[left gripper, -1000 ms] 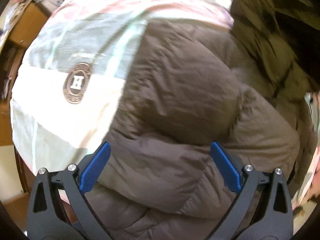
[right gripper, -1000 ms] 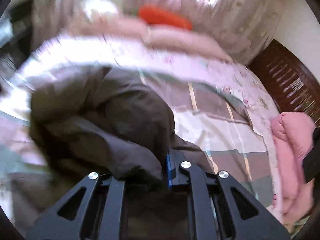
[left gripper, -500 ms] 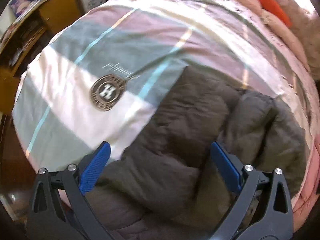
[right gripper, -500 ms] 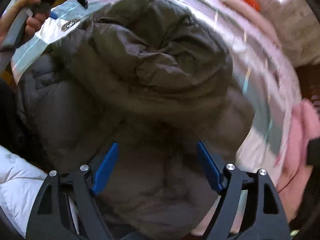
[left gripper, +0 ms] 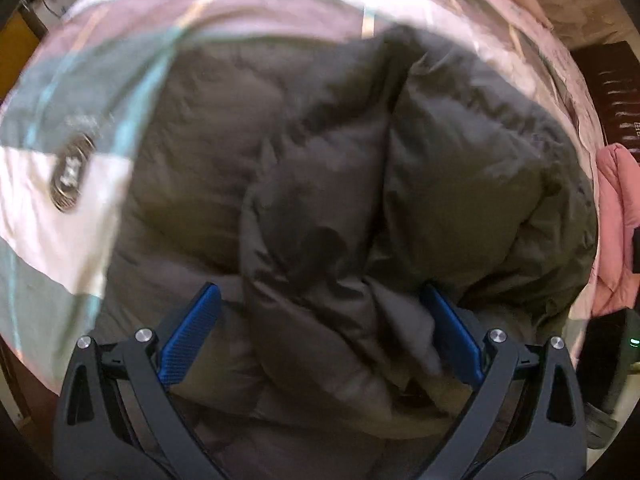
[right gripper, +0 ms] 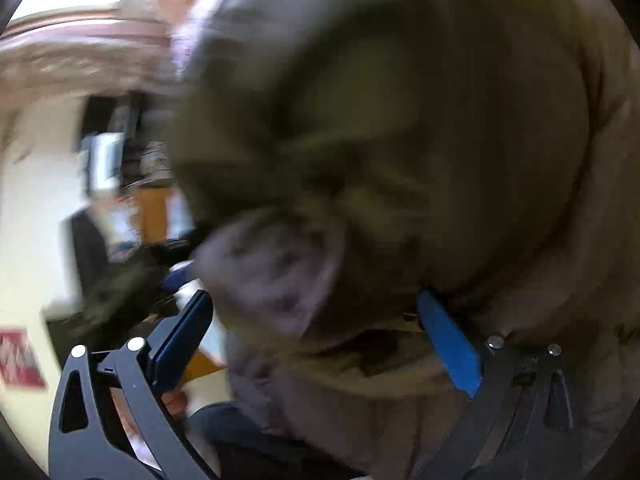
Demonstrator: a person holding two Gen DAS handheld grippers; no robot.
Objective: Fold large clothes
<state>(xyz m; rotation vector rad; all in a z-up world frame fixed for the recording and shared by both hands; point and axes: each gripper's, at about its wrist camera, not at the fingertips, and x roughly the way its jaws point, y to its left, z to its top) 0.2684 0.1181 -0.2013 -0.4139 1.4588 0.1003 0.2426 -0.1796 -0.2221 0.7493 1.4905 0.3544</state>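
Note:
A large dark grey-brown puffer jacket (left gripper: 360,184) lies bunched in thick folds on the bed. My left gripper (left gripper: 320,332) is open, its blue pads on either side of a fold of the jacket, close over it. In the blurred right wrist view the jacket (right gripper: 400,140) fills most of the frame. My right gripper (right gripper: 316,336) is open with a puffy fold between its blue pads, not clamped.
The bed cover (left gripper: 60,208) is striped grey, white and pink with a round emblem (left gripper: 70,172). A pink quilt (left gripper: 618,224) lies at the right edge by a dark wooden headboard (left gripper: 612,92). Shelves and furniture (right gripper: 120,200) show blurred at left.
The right gripper went from shut on the jacket to open, then swung close to the jacket. The left gripper stayed open and moved right, over the jacket's middle.

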